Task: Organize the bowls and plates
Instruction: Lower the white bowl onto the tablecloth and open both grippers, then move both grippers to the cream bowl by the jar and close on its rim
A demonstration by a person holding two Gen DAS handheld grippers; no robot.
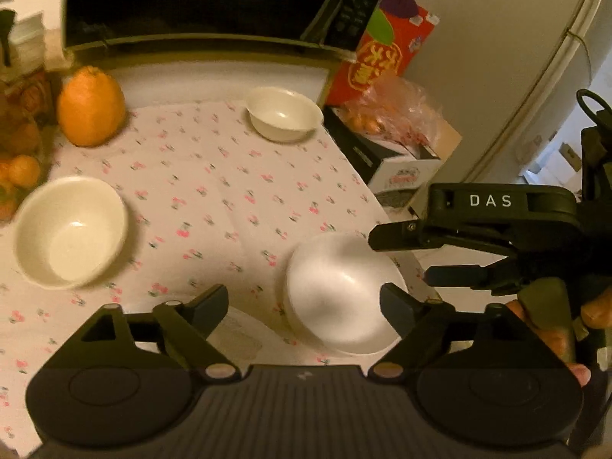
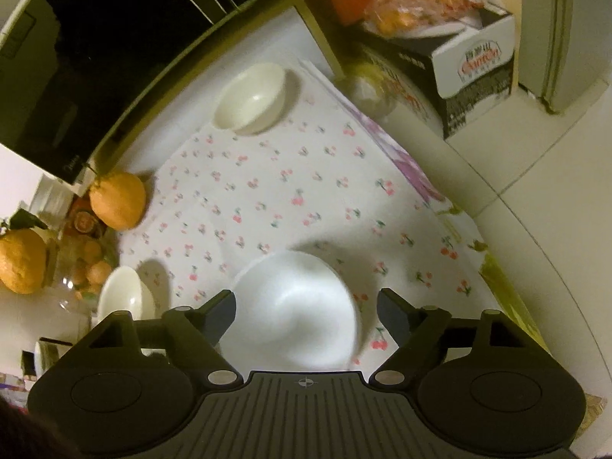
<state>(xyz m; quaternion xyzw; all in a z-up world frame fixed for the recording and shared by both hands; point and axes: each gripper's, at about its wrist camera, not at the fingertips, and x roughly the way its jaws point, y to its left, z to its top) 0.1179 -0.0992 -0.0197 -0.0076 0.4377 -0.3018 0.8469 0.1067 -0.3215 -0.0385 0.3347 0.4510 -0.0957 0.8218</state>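
Both claws gape wide, gripping nothing: left claw (image 1: 304, 302), right claw (image 2: 306, 311) above the near white bowl (image 2: 294, 310). Microwave (image 1: 199, 0) and big orange (image 1: 91, 106) hem the worktop (image 1: 229, 176); its middle lies free.

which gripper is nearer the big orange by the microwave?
Left. The left gripper sits toward the table's middle, closer to the big orange. The right gripper hangs over the near white bowl, farther off.
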